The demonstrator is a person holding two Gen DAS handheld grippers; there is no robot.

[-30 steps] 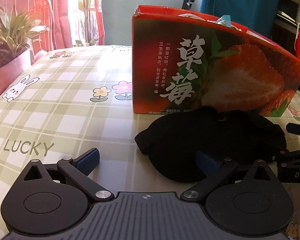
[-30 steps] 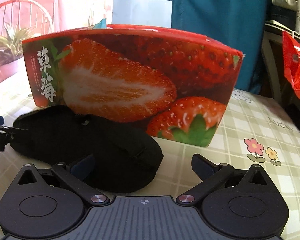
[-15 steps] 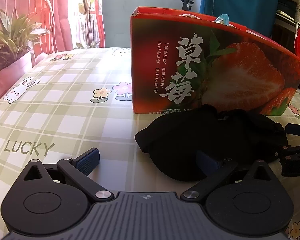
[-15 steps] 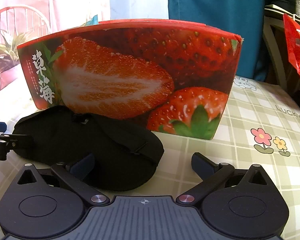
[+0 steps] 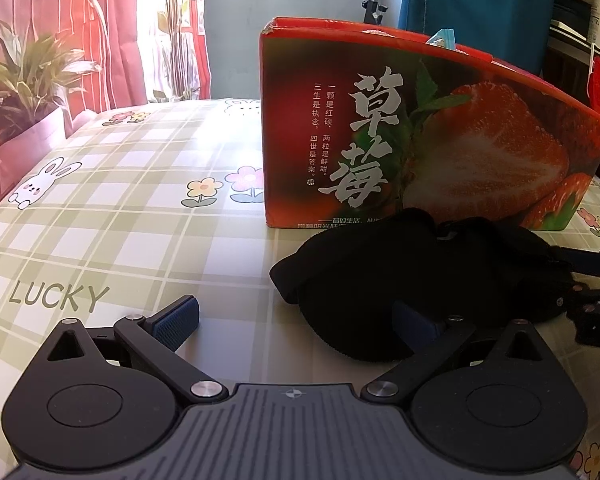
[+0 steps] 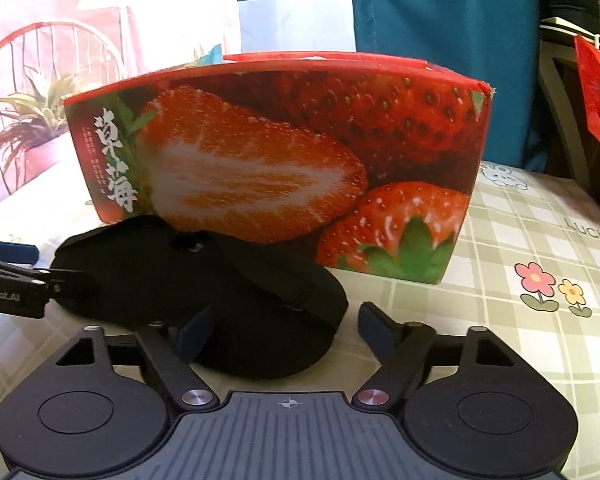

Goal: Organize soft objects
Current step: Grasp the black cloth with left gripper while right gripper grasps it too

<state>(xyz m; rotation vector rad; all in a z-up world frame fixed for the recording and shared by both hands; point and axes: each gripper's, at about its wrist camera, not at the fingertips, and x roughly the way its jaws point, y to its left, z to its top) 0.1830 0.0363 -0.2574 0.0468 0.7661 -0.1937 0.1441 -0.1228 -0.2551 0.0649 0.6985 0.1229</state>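
Right gripper (image 6: 280,332) closing, unclenched, astride black soft pouch (image 6: 204,288); left gripper (image 5: 296,326) released. Risk: pads pinch one fold, pouch slips.

The strawberry box (image 5: 400,148) bears large white characters 草莓. The checked tablecloth (image 5: 112,240) reads "LUCKY". The left gripper's (image 6: 8,288) arm shows "Robot.AI".

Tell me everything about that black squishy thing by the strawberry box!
The black pouch looks like soft, matte fabric, rounded and a bit slumped, with a strap across its top. It lies flat on the checked tablecloth, right in front of the strawberry box, apparently against its base. The right gripper has just been closing around its near end; the pads don't yet squeeze it.
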